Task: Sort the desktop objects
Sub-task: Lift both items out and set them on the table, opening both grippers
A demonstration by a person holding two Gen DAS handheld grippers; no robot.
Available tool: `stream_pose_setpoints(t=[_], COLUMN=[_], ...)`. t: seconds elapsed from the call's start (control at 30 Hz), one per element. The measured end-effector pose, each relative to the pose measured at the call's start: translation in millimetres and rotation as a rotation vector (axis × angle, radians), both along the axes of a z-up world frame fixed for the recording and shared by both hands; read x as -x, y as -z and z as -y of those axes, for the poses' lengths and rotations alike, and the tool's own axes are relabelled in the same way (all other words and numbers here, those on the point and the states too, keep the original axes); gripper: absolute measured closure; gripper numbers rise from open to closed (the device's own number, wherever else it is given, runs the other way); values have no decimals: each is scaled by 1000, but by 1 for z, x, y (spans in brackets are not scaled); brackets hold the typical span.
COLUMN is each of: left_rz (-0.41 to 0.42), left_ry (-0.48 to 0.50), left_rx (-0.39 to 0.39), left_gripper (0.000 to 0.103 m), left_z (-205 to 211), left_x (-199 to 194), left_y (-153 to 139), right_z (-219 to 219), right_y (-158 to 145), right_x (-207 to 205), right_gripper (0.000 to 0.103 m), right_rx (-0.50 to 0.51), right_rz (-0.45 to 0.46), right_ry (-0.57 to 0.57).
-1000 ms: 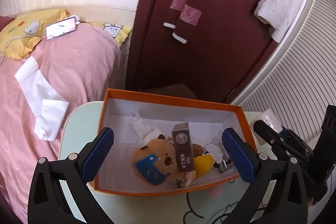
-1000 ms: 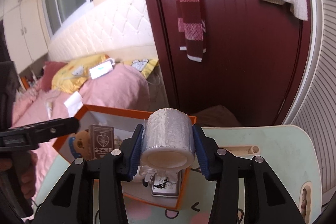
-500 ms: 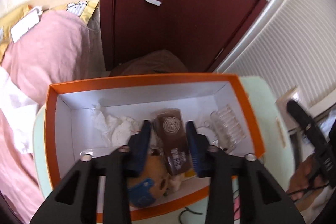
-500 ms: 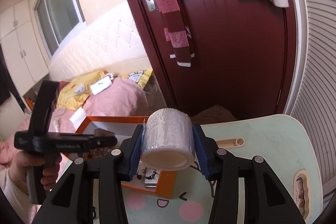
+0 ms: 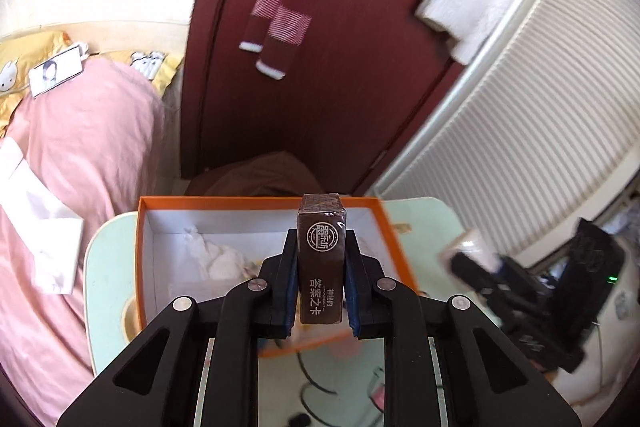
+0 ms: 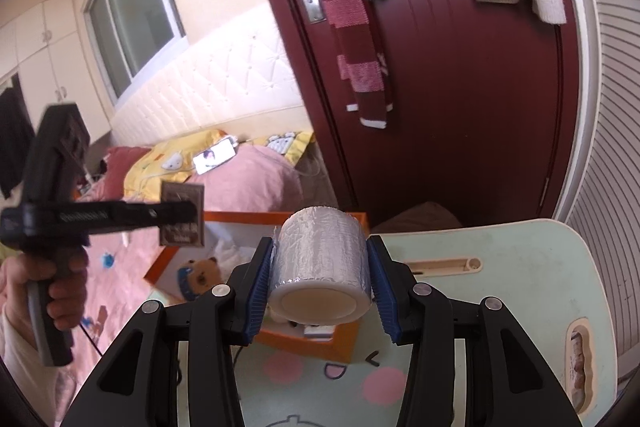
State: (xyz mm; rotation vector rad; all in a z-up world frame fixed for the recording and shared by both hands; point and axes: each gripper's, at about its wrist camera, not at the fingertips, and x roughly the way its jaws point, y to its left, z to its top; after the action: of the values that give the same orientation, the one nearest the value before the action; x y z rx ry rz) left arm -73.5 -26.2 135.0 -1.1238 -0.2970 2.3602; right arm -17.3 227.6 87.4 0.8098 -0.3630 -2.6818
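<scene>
The left gripper (image 5: 321, 269) clamps a brown card box (image 5: 322, 259) printed "答案之卡" above the orange box (image 5: 262, 201); the right gripper (image 6: 322, 281) grips a wrapped roll (image 6: 322, 267).

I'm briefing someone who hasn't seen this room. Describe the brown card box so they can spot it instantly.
Find the orange box on the pale green table. Above it the left gripper clamps a small dark brown card box, upright. It alone has a round gold seal and gold lettering down its face.

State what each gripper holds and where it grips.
Left gripper: brown card box, clamped across its narrow sides. Right gripper: wrapped roll, squeezed across its curved sides.
</scene>
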Motion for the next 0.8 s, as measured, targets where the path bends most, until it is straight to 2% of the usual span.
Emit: stream_pose_setpoints(t=[0.07,0.17,0.27,0.43,0.6,0.7,0.8], left_rz=[16,102,190,298,337,341,321], left_ry=[22,67,84,38,20,9,-37], left_rx=[8,-9,-37,-60,-142,-140,-118], left_gripper=[82,82,82,82,82,82,74], left_z=[2,1,-3,-3,-2,-3,1], left_x=[-15,-39,-63,-71,-61,-59,-62], left_y=[1,17,49,101,123,128,128], right_z=[6,14,20,25,38,51,64], right_y=[1,7,15,40,60,64,66], right_x=[-7,-20,-33,-34,-25,-17,-10], right_gripper=[58,58,58,58,58,58,58], right_rx=[-6,-14,-33,-125,-199,-242,-273], right_rz=[15,52,107,301,411,429,436], right_ry=[-26,-73,-100,-92,-124,-154,-180])
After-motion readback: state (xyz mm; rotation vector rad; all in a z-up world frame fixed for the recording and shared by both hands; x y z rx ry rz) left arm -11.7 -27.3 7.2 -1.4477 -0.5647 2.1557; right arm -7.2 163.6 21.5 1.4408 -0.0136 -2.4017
